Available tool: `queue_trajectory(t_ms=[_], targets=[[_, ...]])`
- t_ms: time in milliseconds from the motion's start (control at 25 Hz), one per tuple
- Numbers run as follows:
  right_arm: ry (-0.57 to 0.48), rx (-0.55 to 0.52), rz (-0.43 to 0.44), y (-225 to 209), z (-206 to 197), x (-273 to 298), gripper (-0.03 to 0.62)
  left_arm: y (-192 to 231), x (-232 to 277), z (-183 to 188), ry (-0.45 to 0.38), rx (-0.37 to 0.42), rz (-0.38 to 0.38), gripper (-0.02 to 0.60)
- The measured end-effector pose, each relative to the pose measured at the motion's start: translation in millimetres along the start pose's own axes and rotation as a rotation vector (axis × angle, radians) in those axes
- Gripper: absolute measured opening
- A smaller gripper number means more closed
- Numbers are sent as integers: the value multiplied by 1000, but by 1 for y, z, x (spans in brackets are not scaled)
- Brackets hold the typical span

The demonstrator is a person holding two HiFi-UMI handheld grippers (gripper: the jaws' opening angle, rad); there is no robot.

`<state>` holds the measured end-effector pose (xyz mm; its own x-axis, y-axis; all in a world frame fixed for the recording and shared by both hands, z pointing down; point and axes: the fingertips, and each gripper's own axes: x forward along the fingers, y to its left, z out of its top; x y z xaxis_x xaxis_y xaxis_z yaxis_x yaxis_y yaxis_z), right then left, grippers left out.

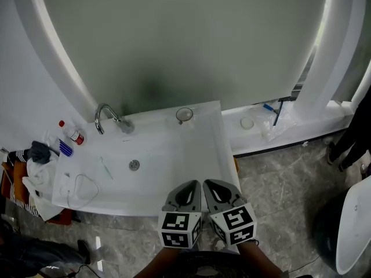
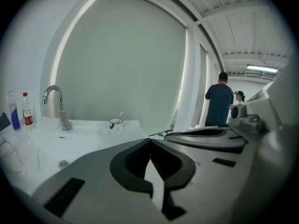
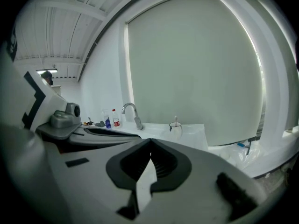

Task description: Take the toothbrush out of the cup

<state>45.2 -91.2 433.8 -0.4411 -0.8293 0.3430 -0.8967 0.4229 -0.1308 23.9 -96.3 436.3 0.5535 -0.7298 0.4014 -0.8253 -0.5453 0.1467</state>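
A small white cup (image 1: 184,115) stands at the back right corner of the white sink counter (image 1: 203,149), right of the faucet (image 1: 107,118). A pale toothbrush (image 2: 120,116) sticks up out of the cup (image 2: 115,124) in the left gripper view. The right gripper view also shows the cup (image 3: 175,127) with the toothbrush (image 3: 175,119) in it. My left gripper (image 1: 194,185) and right gripper (image 1: 207,183) hang side by side at the counter's front edge, well short of the cup. Both are shut with nothing between the jaws, as their own views confirm for the left gripper (image 2: 150,141) and right gripper (image 3: 150,141).
A drain (image 1: 134,165), a thin white cable (image 1: 81,189) and a small stick lie in the basin. Bottles (image 1: 73,134) and crumpled cloths (image 1: 35,155) crowd the left end. A low ledge (image 1: 290,126) with plastic wrap runs to the right. Two people (image 2: 219,99) stand far off.
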Motion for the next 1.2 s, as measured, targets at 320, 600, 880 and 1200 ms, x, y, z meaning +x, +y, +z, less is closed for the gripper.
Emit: queue_trajectory(t_ms=[320,600,880,1200], targets=[[12,-11,-32,5,17,40,11,38,13,16,-4,-7,-34,9],[11,-21,-59,15,33,72,11,73,18,31,-17,-3,-62,9],[-21,-6,-117,14,53,100,11,103,17,42,-22,11,-88,9],[-37,-6,-150,7,68,118,11,129,22,55,-43,1,-81,9]])
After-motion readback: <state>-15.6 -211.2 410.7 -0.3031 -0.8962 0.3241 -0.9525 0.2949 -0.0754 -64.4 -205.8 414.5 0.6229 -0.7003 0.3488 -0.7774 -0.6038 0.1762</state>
